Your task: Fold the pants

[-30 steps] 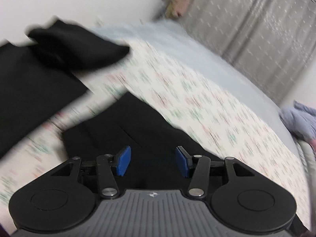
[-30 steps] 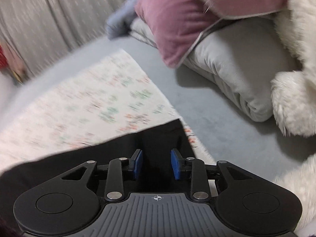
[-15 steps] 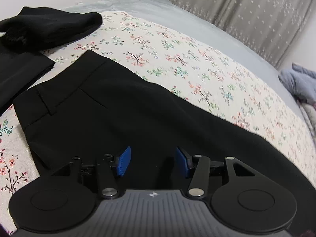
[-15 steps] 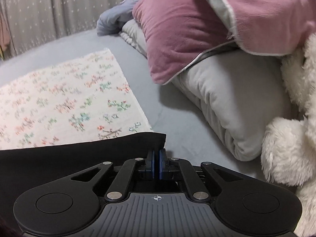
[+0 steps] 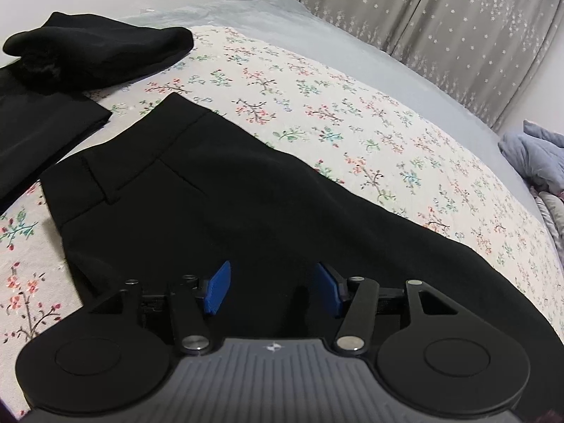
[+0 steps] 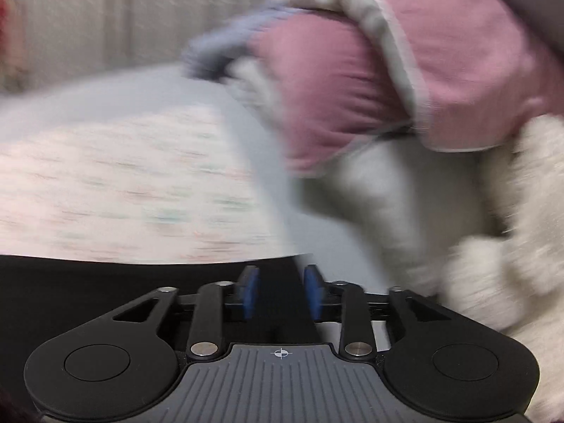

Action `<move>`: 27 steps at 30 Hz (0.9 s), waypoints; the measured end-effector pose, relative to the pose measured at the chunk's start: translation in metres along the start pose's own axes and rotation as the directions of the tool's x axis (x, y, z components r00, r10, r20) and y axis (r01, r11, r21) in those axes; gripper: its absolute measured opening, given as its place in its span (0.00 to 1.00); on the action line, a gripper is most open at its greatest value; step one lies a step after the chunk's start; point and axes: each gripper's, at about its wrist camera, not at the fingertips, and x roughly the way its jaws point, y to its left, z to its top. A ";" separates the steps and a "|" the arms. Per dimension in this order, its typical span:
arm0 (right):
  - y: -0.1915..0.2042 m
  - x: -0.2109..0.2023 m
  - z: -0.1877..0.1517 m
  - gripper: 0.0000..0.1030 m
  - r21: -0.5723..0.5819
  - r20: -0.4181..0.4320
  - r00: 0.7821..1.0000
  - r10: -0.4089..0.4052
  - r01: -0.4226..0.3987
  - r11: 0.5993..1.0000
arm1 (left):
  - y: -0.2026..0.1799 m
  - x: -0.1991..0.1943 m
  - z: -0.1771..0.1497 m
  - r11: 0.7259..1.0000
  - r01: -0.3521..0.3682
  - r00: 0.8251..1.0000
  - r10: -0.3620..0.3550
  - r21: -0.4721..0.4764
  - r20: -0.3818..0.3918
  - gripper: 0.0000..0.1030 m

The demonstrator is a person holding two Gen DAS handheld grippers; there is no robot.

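Black pants (image 5: 218, 204) lie flat on a floral sheet (image 5: 352, 112), waistband toward the left, legs running to the lower right. My left gripper (image 5: 273, 290) is open just above the pants' near edge, with nothing between its blue pads (image 5: 218, 287). In the blurred right wrist view, my right gripper (image 6: 280, 290) is open over the black hem end of the pants (image 6: 105, 292), with the cloth lying between and below its blue pads (image 6: 248, 289).
Other black garments (image 5: 88, 49) lie at the left of the bed. A grey curtain (image 5: 440, 24) hangs behind. A pink pillow (image 6: 352, 88), a grey pillow (image 6: 387, 194) and a white fluffy toy (image 6: 511, 246) sit to the right. A blue-grey cloth (image 5: 535, 158) lies at the far right.
My right gripper shut on the pant hem half a second ago and now stands open, while moving fast. My left gripper stayed open and settled over the pants.
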 end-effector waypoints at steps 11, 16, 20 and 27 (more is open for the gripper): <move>0.067 -0.060 -0.025 0.66 -0.071 -0.095 0.834 0.544 -0.551 0.832 | 0.059 -0.016 0.004 0.989 -0.103 0.995 0.103 -0.104 -0.001 0.41; 0.099 -0.002 -0.066 0.65 -0.170 -0.339 0.881 0.330 -0.403 0.899 | 0.061 -0.014 -0.003 0.988 -0.128 0.992 0.126 -0.085 -0.031 0.37; 0.080 -0.005 -0.079 0.65 -0.185 -0.371 0.880 0.297 -0.383 0.905 | 0.076 -0.018 -0.004 0.981 -0.136 0.990 0.132 -0.137 -0.044 0.14; 0.022 -0.026 -0.077 0.65 -0.146 -0.312 0.934 0.176 -0.230 0.962 | 0.088 -0.046 0.003 0.956 -0.047 0.999 0.048 -0.290 -0.003 0.12</move>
